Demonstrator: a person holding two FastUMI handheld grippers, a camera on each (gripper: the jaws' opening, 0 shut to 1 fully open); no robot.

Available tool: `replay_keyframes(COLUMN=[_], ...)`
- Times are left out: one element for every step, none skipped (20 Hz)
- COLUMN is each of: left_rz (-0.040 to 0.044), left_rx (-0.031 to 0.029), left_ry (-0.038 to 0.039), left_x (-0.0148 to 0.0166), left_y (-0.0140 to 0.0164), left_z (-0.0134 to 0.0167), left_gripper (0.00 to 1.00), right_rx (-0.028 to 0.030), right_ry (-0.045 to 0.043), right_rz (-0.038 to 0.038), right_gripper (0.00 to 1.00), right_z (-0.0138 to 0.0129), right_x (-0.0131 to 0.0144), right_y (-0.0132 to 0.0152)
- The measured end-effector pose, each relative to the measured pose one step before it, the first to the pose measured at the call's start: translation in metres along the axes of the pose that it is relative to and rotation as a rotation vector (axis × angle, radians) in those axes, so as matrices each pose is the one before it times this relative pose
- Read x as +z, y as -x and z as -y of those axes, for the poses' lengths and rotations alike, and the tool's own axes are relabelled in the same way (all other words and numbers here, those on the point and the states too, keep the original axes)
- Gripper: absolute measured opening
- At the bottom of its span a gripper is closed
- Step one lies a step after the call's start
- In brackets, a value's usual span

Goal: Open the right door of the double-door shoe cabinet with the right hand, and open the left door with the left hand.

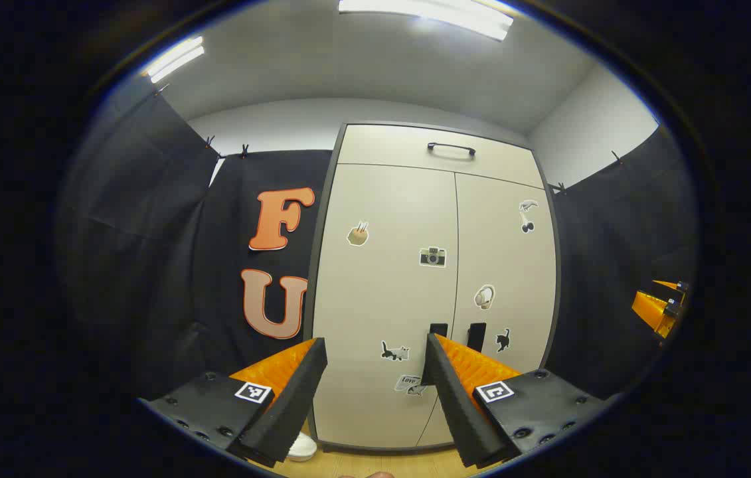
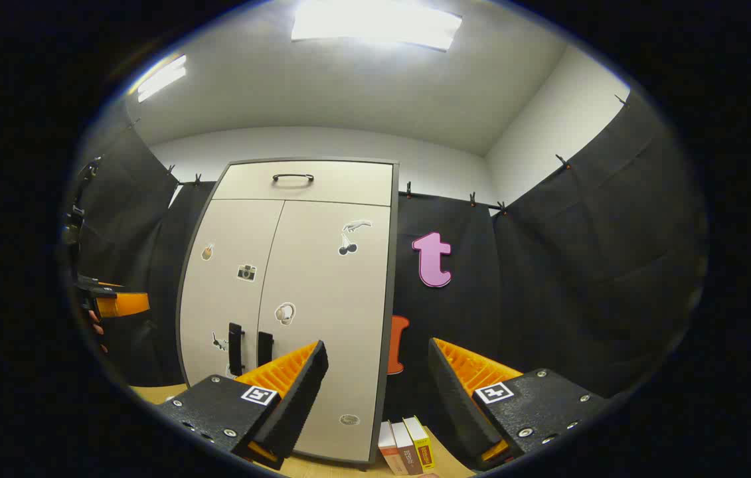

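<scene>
Left tool (image 1: 375, 352) hides part of left door's handle (image 1: 438, 330)

No wording reads clearly. A sticker (image 1: 407, 382) low on the left door (image 1: 375, 299) bears a small word, too blurred to be sure of. Square black-and-white coded markers (image 1: 253, 392) sit on the left gripper (image 1: 374, 342) and right gripper (image 2: 378, 345). The books' (image 2: 407, 446) spines are illegible.
</scene>
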State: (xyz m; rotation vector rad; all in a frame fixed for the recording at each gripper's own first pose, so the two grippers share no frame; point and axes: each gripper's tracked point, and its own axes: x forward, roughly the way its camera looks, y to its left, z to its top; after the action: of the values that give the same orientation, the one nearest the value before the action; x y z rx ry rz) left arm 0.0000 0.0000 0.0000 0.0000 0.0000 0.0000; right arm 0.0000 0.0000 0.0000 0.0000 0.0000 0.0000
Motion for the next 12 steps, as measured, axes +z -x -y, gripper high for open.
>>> replay_keyframes(left_rz=[0.00706, 0.00646, 0.00493, 0.00827, 0.00880, 0.00074, -0.00469, -0.00836, 0.00120, 0.00080, 0.00098, -0.00046], left_rx=[-0.00773, -0.00772, -0.00805, -0.00534, -0.00005, 0.00310, 0.00793, 0.01615, 0.01720, 0.01571, 0.01232, 0.00745], left_ry=[-0.00542, -0.00741, -0.01136, -0.00982, -0.00612, -0.00521, -0.00709, -0.01140, -0.00897, -0.00419, -0.00266, -0.00065], left_x=[0.00264, 0.00268, 0.00149, 0.00362, 0.00201, 0.00060, -0.00046, -0.00166, -0.00002, 0.00025, 0.00024, 0.00052], left_y=[0.00185, 0.00107, 0.00194, 0.00030, 0.00078, 0.00107, -0.00030, -0.00099, -0.00071, -0.00029, 0.00218, 0.00114], left_z=[0.00373, 0.00320, 0.00363, 0.00219, 0.00142, 0.00039, -0.00051, -0.00320, -0.00360, -0.00289, -0.00252, -0.00239], left_gripper=[0.97, 0.96, 0.96, 0.96, 0.97, 0.94, 0.94, 0.96, 0.96, 0.94, 0.95, 0.96], right_rx=[0.00092, -0.00285, -0.00374, -0.00364, -0.00107, -0.00284, 0.00008, 0.00428, 0.00549, 0.00380, 0.00148, 0.00497], right_ry=[-0.00243, 0.00136, 0.00634, 0.00837, 0.00803, 0.00520, 0.00203, 0.00141, 0.00123, 0.00367, 0.00720, 0.00590], right_rz=[0.00062, -0.00391, -0.00453, -0.00518, -0.00242, 0.00101, 0.00588, 0.00656, 0.00590, 0.00345, 0.00095, 0.00274], right_gripper=[0.93, 0.92, 0.93, 0.93, 0.93, 0.93, 0.93, 0.92, 0.92, 0.92, 0.92, 0.92], right_z=[-0.00019, 0.00114, 0.00053, 0.00190, 0.00032, 0.00148, 0.00008, -0.00045, -0.00095, -0.00030, -0.00002, -0.00007], right_x=[0.00012, -0.00189, -0.00179, -0.00020, -0.00138, 0.00091, 0.00094, 0.00182, 0.00097, 0.00149, -0.00020, -0.00028], right_y=[-0.00074, -0.00166, -0.00077, -0.00004, -0.00111, 0.00088, 0.00011, -0.00096, -0.00007, -0.00001, -0.00005, -0.00054])
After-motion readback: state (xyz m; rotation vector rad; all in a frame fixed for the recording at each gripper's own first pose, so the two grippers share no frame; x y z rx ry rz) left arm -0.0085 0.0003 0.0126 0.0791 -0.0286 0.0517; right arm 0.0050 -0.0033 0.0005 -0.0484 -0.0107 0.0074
